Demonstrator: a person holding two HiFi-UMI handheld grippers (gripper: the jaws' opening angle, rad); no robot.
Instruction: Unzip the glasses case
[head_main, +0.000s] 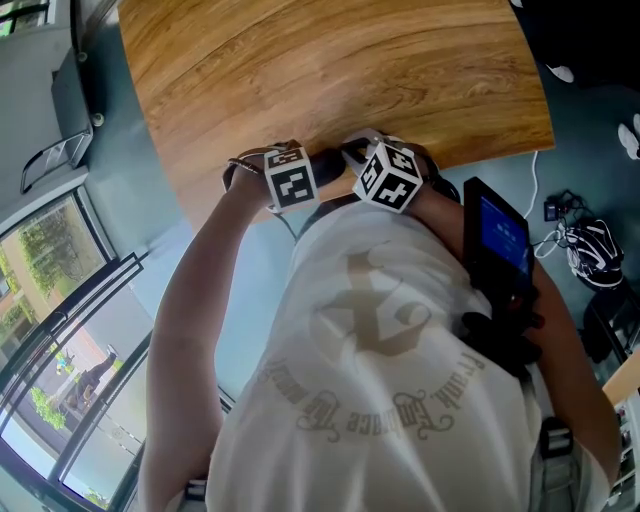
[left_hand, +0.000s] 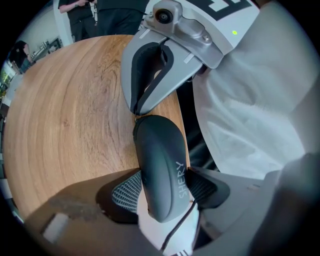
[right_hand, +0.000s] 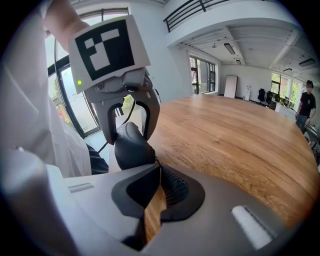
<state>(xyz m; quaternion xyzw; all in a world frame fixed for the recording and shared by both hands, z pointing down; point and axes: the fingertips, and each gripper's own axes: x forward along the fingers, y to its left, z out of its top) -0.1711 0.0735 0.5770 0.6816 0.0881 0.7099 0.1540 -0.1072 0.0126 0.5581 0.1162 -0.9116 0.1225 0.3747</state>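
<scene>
Nearest to the person, just off the near end of the glasses case (left_hand: 157, 160), is the white shirt (left_hand: 250, 115). The case is dark and closed. It is held in the air, with its far end over the near edge of the wooden table (left_hand: 65, 125).

The left gripper (left_hand: 165, 191) is clenched on the near half of the case, with one ribbed pad pressing on each long side. At the far end of the case the right gripper (right_hand: 156, 167) has its jaws pinched together. They seem to be grasping the small zipper pull (left_hand: 135, 116), though this part is too small to be sure.

I judge that the step in hand is the start of the unzipping: the case is fixed and the pull is taken, but no open seam shows yet.

The next move calls for the left gripper to keep the case steady. The right one must draw the pull along the edge of the case and follow its curve without slipping off. Beyond the case the table runs far.
</scene>
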